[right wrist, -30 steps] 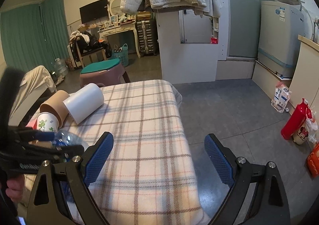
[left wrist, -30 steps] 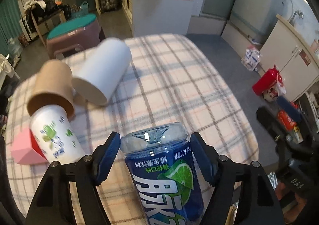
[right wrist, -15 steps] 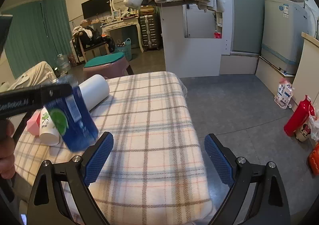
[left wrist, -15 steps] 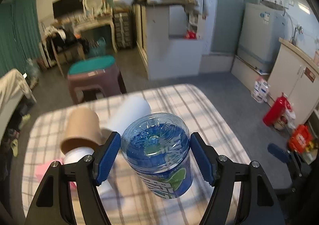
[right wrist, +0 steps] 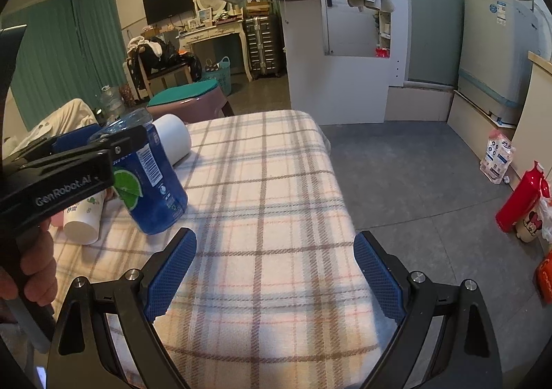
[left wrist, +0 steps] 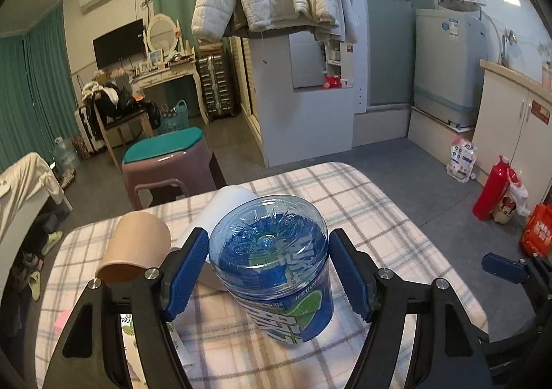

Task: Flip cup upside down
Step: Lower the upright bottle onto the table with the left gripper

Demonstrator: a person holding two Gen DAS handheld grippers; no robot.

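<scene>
My left gripper (left wrist: 269,271) is shut on a clear blue plastic cup (left wrist: 276,268) with a lime label. The cup is bottom-up and tilted, its mouth just above the plaid tablecloth (left wrist: 362,202). In the right wrist view the same cup (right wrist: 151,182) hangs in the left gripper (right wrist: 103,154) at the table's left side, mouth down. My right gripper (right wrist: 272,271) is open and empty above the near middle of the cloth (right wrist: 276,182).
A white cup (left wrist: 224,206), a brown paper cup (left wrist: 138,244) and a white cup with green print (right wrist: 84,216) lie on their sides on the table's left part. A purple stool (left wrist: 169,164) stands beyond the table. A red bottle (right wrist: 521,199) stands on the floor, right.
The left gripper has lifted and turned the blue cup from lying toward me to bottom-up, then lowered it toward the cloth. The right gripper has hardly moved.
</scene>
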